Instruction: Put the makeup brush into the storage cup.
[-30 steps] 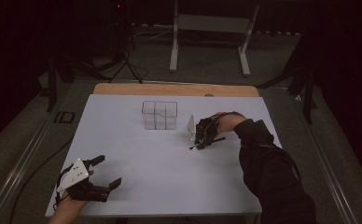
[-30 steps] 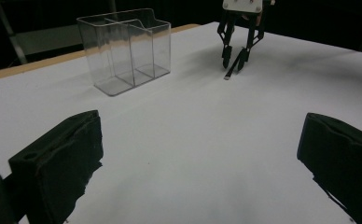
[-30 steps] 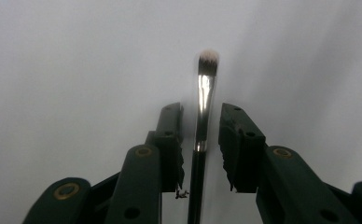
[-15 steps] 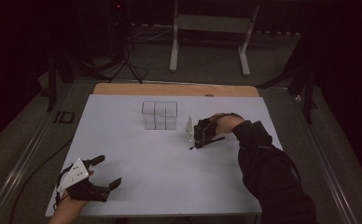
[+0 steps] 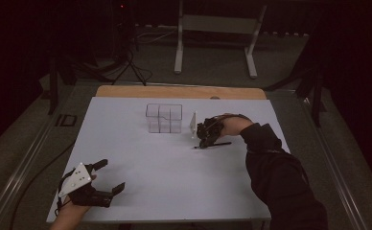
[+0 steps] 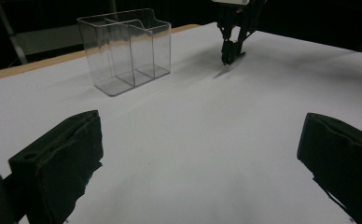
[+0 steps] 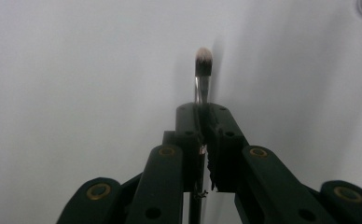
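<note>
1. While my left gripper (image 5: pixel 108 176) rests spread wide near the table's front edge, nothing lies between its jaws.
2. My right gripper (image 7: pixel 202 110) pinches a slim dark-handled, pale-tipped makeup brush (image 7: pixel 203 65) just beside the clear plastic divided organizer (image 5: pixel 164 118).

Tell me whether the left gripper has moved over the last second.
No. In the high view the left gripper sits at the same spot near the table's front left corner, equally far from the clear organizer, jaws wide open.

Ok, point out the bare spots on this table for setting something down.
Widest: the middle of the white table, between the left gripper and the clear organizer. Also the far left, beside the organizer. It's crowded where the right gripper holds a brush.
</note>
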